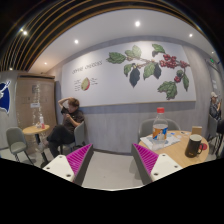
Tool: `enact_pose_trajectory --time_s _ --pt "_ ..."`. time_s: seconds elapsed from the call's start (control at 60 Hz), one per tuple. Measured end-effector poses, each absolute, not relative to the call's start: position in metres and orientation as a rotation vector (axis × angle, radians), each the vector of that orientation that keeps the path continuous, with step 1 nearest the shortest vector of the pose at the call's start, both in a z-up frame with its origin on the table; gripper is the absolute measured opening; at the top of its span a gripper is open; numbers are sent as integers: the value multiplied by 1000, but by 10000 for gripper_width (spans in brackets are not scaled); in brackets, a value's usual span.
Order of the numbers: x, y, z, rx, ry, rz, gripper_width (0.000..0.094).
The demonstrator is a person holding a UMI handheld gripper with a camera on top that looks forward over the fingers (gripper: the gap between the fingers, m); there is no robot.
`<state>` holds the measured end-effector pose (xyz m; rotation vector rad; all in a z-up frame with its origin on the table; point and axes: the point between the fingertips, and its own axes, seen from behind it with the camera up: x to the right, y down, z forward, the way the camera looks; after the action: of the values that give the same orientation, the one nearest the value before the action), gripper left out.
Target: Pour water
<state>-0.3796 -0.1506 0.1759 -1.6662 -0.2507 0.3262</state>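
While the room is taken in from a raised angle, a long wall mural [140, 68] of leaves and red berries is seen first, with a seated person [68, 120] at a small round table [36, 128] well to the left. To the right, a wooden surface [180, 150] carries the task's things: a clear bottle [159, 124] with an orange label at the back, and a dark mug [195, 146] nearer its front. The tongs [109, 160] are held spread, nothing pinched between the pink pads [78, 159] (both fingers hang in open air). The bottle stands well beyond the right finger, so the approach is judged barely begun. A sideways swing could knock the mug over, and a loose pinch on a smooth bottle could let it slip during tilting.
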Motion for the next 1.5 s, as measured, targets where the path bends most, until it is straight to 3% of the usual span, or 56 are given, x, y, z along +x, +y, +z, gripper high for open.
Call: enact_pose_trajectory --time_s 0.567,0.783,1.1,1.167,1.2,1.217,1.5 --pt "-306 -114 182 -1592 -187 147 814" --pt "-235 -34 180 -1573 -133 4 810" --pt "-222 66 156 -1608 -75 44 813" --pt "-216 74 154 -1594 -81 -3 737" --pt "-219 83 152 -1586 -83 -18 578" --pt "-219 85 151 -1583 -80 -22 544" --pt "-207 83 150 -1563 -32 23 456"
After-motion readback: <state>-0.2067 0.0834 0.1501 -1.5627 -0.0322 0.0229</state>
